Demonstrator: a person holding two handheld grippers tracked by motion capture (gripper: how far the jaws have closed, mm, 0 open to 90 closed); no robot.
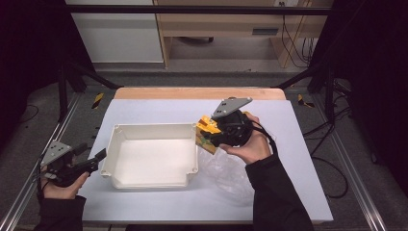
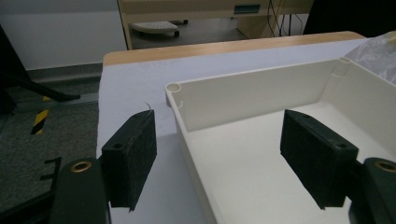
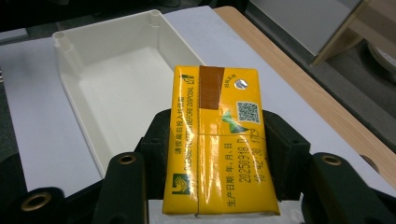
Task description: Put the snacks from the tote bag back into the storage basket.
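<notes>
A shallow white tray (image 1: 120, 159) is seen on a white table (image 1: 159, 209), its long axis running left to right. At the tray's left end, the left gripper (image 1: 98, 159) is held with its jaws spread apart, one outside and one inside the tray's near-left corner, nothing gripped between them. At the tray's right end, just above its far-right corner, a yellow carton (image 3: 219, 140) is clamped between the jaws of the right gripper (image 3: 212, 154). The carton's long axis is pointed away from the gripper toward the tray, printed face up. Crumpled clear plastic (image 1: 228, 173) is seen just right of the tray.
</notes>
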